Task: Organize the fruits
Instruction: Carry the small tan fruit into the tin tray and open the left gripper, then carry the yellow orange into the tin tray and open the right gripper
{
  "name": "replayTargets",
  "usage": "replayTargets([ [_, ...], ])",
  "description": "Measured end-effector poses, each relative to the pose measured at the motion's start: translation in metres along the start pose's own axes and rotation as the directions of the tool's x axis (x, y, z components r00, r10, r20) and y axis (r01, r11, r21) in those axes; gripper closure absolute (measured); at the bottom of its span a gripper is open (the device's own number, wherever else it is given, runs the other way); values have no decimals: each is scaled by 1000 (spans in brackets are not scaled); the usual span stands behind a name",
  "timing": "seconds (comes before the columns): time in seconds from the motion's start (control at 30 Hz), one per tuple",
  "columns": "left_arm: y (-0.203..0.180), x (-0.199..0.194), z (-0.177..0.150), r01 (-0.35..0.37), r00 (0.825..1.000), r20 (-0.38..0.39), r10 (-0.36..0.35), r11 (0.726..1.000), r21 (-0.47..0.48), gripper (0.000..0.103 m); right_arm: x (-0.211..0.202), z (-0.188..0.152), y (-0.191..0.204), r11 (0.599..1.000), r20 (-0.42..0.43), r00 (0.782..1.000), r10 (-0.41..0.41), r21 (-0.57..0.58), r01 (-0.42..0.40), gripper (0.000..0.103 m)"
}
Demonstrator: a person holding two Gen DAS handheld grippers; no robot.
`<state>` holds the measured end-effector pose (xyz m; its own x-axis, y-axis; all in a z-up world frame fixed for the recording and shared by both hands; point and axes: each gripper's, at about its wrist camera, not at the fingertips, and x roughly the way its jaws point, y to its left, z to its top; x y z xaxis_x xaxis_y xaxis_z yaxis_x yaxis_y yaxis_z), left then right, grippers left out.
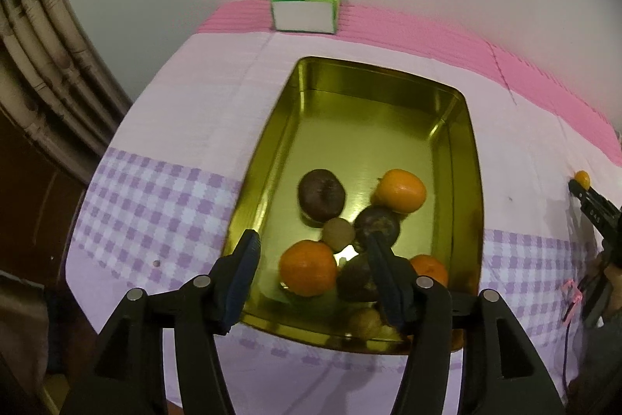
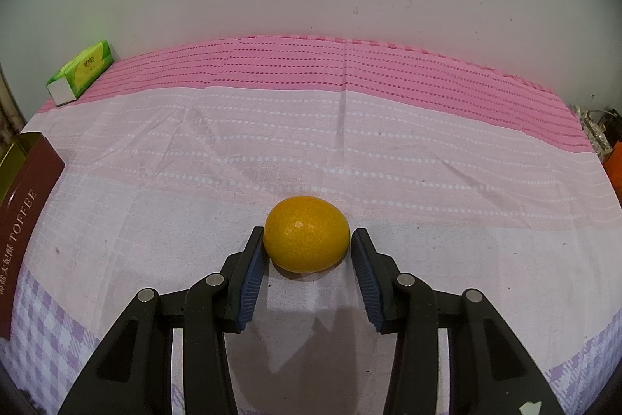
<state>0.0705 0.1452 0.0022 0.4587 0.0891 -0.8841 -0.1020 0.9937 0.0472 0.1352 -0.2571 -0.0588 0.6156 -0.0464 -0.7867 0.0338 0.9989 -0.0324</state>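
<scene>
My left gripper (image 1: 311, 251) hangs over the near end of the gold tin (image 1: 272, 127) with its fingers apart and nothing between the pads. I judge it has just let a fruit go there, since the pile sits right under and just beyond the fingertips. Between the fingers I can see an orange (image 1: 308, 268); the right finger crosses in front of a dark round fruit (image 1: 377, 225) and partly hides another dark one below it. Beyond the tips lie a second dark fruit (image 1: 321, 195), a second orange (image 1: 400, 190) and a small brownish one (image 1: 339, 233). The far half of the tin is bare, so there is room to spread them.

My right gripper (image 2: 307, 240) is set down at the cloth (image 2: 350, 150) around the last loose orange (image 2: 307, 238). The left pad touches its side; at the right pad I see a thin gap, so I call the fingers narrowed around it but not yet pinching. It looks ready for a pick-up toward the tin.

That orange is bright yellow-orange, slightly flattened, with dimpled, glossy peel, resting on the cloth. It should roll easily if nudged from one side only.
</scene>
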Motion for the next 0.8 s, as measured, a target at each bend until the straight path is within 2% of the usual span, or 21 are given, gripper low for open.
replayTargets([
  [0.57,28,-5,-14,-4,1000,24,6,998,-55,44,-7,0,4,1000,-8,1000,-18,-2,18,64],
  [0.8,35,-7,-19,6,1000,30,-4,998,-64,42,-27,9,19,1000,23,999,23,-5,-22,64],
])
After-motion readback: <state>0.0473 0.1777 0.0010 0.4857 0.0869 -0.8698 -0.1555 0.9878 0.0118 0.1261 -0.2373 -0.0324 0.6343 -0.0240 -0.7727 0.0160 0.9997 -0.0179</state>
